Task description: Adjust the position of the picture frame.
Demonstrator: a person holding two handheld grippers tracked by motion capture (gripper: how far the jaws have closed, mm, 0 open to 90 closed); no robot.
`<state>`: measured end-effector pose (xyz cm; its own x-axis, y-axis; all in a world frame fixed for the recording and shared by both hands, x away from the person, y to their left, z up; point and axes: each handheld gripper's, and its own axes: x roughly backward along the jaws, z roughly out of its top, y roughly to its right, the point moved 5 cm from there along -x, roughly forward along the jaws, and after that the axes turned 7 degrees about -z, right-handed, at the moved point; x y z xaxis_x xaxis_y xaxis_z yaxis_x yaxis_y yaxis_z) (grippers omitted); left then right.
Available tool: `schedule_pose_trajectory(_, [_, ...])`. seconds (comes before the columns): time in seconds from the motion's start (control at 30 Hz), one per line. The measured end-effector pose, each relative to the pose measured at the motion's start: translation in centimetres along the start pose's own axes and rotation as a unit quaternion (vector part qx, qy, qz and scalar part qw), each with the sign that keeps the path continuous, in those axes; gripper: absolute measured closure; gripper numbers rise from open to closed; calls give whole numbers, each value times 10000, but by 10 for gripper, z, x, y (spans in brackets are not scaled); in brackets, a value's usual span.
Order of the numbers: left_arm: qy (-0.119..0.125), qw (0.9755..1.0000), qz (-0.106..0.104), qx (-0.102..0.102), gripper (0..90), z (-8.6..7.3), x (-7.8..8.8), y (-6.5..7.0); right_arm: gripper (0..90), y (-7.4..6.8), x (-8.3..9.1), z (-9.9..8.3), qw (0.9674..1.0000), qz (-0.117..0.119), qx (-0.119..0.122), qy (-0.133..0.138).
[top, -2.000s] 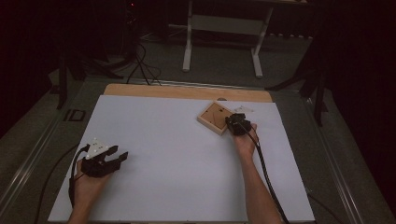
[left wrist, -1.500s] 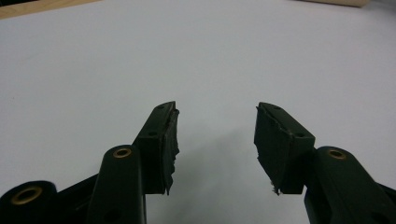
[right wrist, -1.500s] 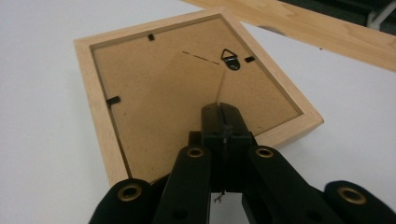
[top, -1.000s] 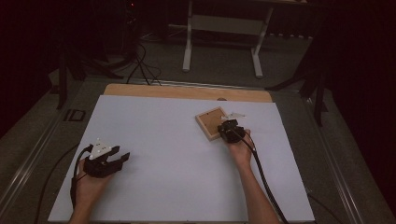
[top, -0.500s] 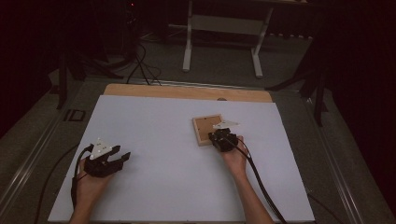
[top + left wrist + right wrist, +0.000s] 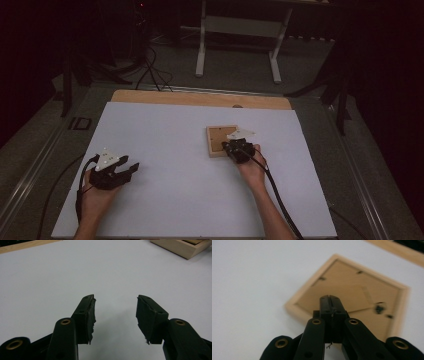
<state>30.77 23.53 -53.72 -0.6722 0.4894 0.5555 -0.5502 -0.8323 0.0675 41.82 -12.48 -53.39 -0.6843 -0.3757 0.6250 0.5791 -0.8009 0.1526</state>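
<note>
On the bench (image 6: pixel 165 130), our hand-held grippers work a wooden picture frame (image 6: pixel 220 140).
Right hand-held gripper (image 6: pixel 329 298) is closed empty over the face-down frame; left hand-held gripper (image 6: pixel 115 305) waits open; frame's back unopened.

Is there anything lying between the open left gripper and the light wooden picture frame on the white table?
Nothing visible. Bare white table lies between the left gripper, jaws open and holding nothing, and the face-down light wooden picture frame. The shut right gripper sits at the frame's far side, not on that path.
</note>
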Motion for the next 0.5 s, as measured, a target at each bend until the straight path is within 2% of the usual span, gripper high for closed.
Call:
schedule_pose_trajectory(0.1, [13,10000,-6,-11,493,0,0,0,900,19,0,-1,9996,-265,-90,-90])
schedule_pose_trajectory(0.23, [11,10000,5,2,493,0,0,0,900,31,-2,-5,9989,-373,-175,-235])
schedule_pose_trajectory(0.3, [9,10000,7,-4,493,0,0,0,900,32,-3,-8,9988,-349,-168,-284])
schedule_pose_trajectory(0.43, [6,10000,3,-15,493,0,0,1,900,22,-6,-11,9992,-214,-114,-330])
schedule_pose_trajectory(0.5, [14,10000,5,-8,493,0,0,1,900,17,-6,-11,9994,-67,-140,-310])
